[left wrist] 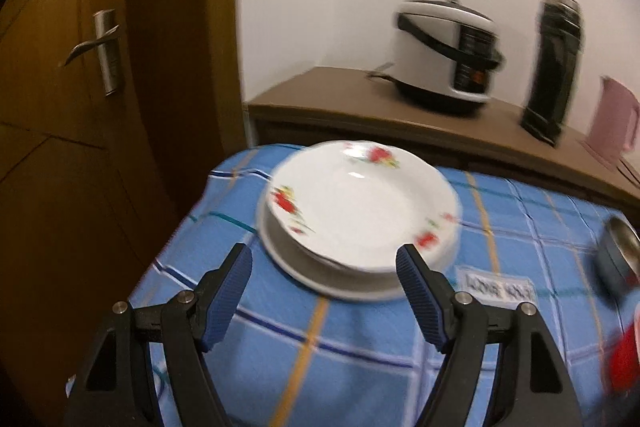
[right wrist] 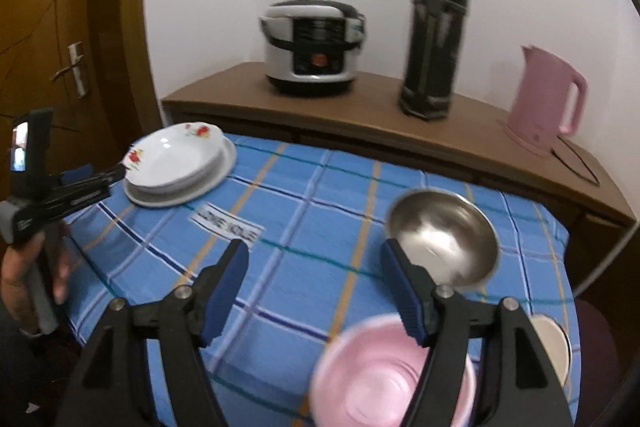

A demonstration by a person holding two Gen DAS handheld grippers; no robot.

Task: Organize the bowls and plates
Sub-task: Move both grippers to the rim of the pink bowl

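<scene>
A stack of white plates with red flowers (left wrist: 360,211) sits on the blue checked tablecloth (left wrist: 320,367) at the far left corner; it also shows in the right wrist view (right wrist: 176,159). My left gripper (left wrist: 324,263) is open and empty, just short of the stack's near rim; it shows from the side in the right wrist view (right wrist: 96,179). My right gripper (right wrist: 314,259) is open and empty above the cloth. A steel bowl (right wrist: 444,235) lies just beyond its right finger. A pink bowl (right wrist: 384,375) sits below that finger. A cream bowl (right wrist: 554,347) is partly hidden behind it.
A wooden sideboard (right wrist: 360,107) behind the table carries a rice cooker (right wrist: 312,43), a tall black flask (right wrist: 434,39) and a pink kettle (right wrist: 548,95). A wooden door (left wrist: 80,107) stands at the left. A white label (right wrist: 228,225) lies on the cloth.
</scene>
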